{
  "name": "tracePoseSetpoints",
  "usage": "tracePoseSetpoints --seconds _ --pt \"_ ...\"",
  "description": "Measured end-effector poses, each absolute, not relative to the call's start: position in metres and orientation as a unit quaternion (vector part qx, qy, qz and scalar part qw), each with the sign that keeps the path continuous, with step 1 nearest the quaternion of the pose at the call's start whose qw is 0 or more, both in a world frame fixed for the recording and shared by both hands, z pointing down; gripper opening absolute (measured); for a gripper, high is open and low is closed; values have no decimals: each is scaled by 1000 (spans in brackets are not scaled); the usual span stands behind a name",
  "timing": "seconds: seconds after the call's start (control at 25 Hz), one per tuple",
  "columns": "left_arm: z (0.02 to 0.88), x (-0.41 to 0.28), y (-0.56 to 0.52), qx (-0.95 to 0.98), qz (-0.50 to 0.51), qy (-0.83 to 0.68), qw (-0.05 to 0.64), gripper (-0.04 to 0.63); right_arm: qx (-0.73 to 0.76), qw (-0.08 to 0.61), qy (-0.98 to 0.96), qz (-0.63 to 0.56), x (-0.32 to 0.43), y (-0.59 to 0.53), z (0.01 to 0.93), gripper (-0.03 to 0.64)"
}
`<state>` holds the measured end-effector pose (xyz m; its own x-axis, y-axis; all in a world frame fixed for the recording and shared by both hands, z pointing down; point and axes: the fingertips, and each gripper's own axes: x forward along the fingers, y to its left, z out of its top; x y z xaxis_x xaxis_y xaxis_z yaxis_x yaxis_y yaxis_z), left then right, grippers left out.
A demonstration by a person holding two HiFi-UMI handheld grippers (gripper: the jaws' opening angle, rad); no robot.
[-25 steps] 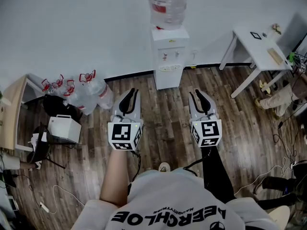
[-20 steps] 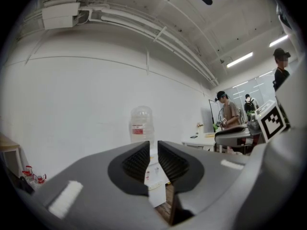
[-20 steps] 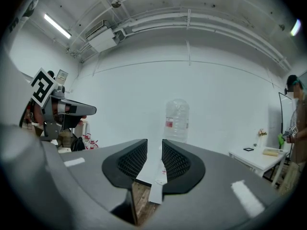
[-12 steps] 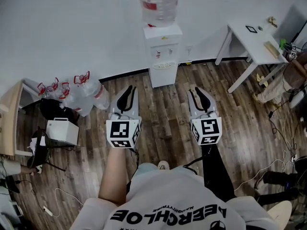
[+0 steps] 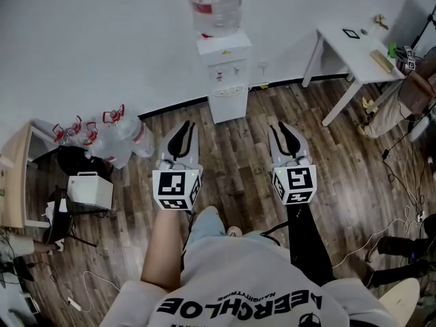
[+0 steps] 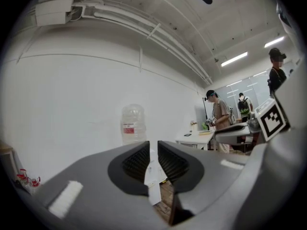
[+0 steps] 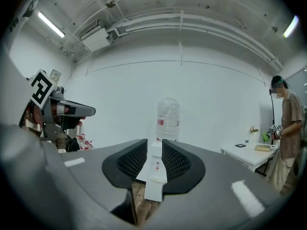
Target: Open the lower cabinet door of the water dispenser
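Standing at the far edge of the floor (image 5: 235,172), the water dispenser (image 5: 223,70) shows its lower cabinet door (image 5: 229,106) well ahead, between the left gripper (image 5: 182,136) and right gripper (image 5: 285,138), both empty with jaws slightly apart

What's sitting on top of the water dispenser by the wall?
A large clear water bottle with a red label stands on the white water dispenser. Its neck is hidden where it enters the top, and how much water is left cannot be told.
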<state>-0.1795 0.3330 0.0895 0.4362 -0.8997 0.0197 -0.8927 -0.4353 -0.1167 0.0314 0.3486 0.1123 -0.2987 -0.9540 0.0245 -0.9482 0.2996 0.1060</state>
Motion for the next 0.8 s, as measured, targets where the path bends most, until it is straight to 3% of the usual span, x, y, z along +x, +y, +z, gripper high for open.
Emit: tracePoseSetpoints --seconds 0.8 --pt "86 -158 258 -864 -35 500 51 57 608 48 -791 -49 45 287 102 75"
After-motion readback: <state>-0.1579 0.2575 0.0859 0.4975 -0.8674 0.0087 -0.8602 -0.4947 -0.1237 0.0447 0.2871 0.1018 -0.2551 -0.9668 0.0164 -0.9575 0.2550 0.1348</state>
